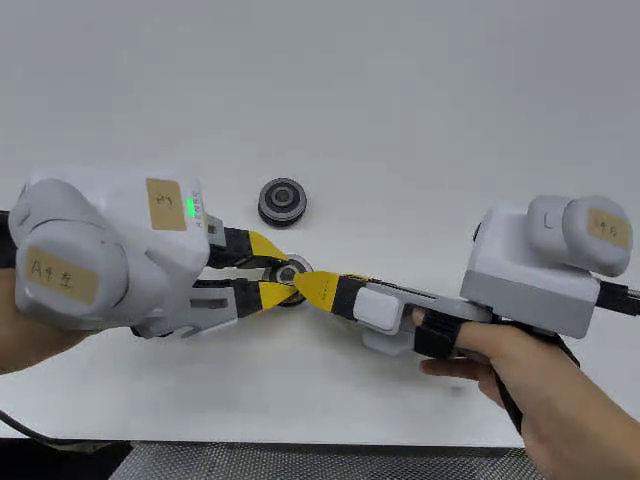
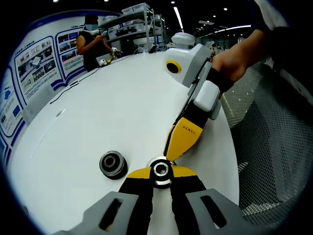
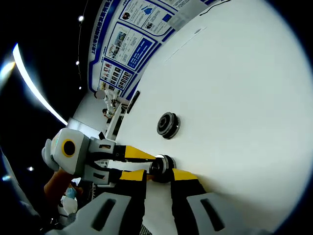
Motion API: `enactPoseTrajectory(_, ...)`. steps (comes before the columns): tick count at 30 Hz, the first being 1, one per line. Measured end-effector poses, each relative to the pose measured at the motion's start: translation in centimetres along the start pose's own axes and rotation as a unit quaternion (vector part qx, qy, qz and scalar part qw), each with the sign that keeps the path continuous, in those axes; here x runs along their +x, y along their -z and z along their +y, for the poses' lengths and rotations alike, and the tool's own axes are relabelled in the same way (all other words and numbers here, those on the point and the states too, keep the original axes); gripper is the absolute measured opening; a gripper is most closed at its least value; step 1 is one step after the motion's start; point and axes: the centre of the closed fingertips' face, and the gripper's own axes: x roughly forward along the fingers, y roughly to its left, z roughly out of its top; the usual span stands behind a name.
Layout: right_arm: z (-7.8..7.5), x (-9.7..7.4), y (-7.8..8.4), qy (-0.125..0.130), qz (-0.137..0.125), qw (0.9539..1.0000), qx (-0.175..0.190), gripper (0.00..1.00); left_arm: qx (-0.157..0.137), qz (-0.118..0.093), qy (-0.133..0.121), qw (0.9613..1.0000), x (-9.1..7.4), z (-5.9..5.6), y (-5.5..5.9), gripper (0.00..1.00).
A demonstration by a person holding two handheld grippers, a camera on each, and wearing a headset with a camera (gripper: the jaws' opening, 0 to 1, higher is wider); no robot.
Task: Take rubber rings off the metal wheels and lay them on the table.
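— At mid-table (image 1: 420, 150), what is held by the left gripper (image 1: 283, 281)?
— A wheel (image 1: 292, 270) is clamped between its yellow jaws, low over the white surface; whether the surface is touched cannot be told.
— And the right gripper (image 1: 316, 288)?
— It is brought in from the opposite side, tip to tip with the left. In its own view its jaws are seen pressed on either side of the same wheel.
— What is seen beyond?
— The other wheel (image 1: 282, 201) is laid flat on the table, just past the grippers and apart from them. A poster wall is seen past the table's far edge.
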Motion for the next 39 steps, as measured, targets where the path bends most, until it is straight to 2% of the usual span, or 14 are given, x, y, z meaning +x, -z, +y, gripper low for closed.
enactPoseTrajectory(28, -0.18, 0.25, 0.09, 0.003, 0.004, 1.0, 0.004, 0.23, -0.001, -0.002, -0.002, 1.0, -0.04, 0.09, 0.07, 0.13)
enactPoseTrajectory(39, -0.03, 0.22, 0.15, 0.008, 0.003, 0.9996, 0.028, 0.25, 0.002, -0.001, -0.002, 1.0, -0.01, 0.05, 0.05, 0.12)
